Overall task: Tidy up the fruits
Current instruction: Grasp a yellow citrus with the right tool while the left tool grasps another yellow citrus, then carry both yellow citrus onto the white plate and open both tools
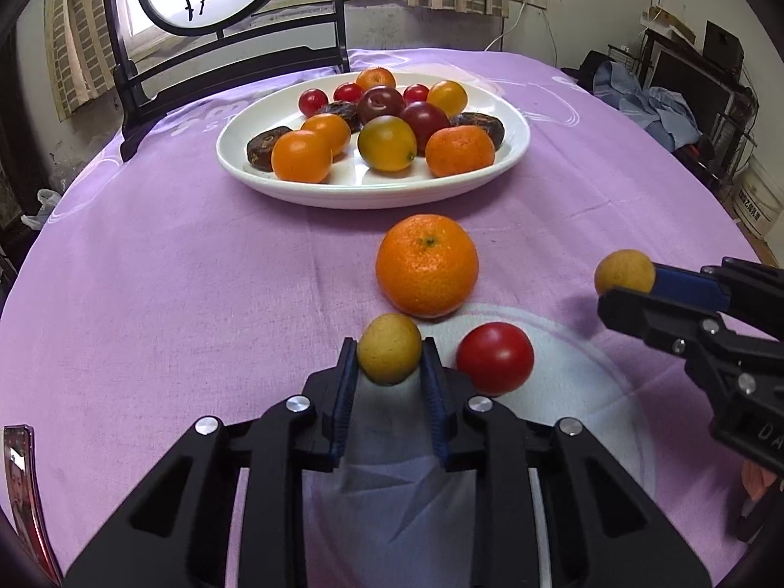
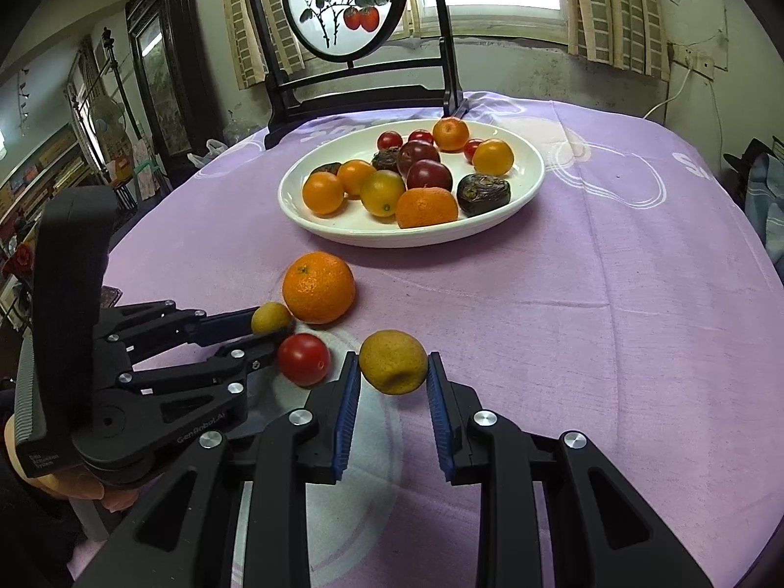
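Yellow fruit (image 1: pixel 389 349) pinched between left jaws.

Each black claw (image 1: pixel 389 367) has blue ribbed pads (image 2: pixel 347 416), silver screws and angular cut-out arms.

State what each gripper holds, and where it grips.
Each holds a small yellow fruit by opposite sides: left gripper one fruit, right gripper another.

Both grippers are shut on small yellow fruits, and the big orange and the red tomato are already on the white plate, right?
Not quite. The left gripper and right gripper each grip a yellow fruit, but the big orange and red tomato lie on the purple cloth, short of the white plate, as the left wrist view shows.
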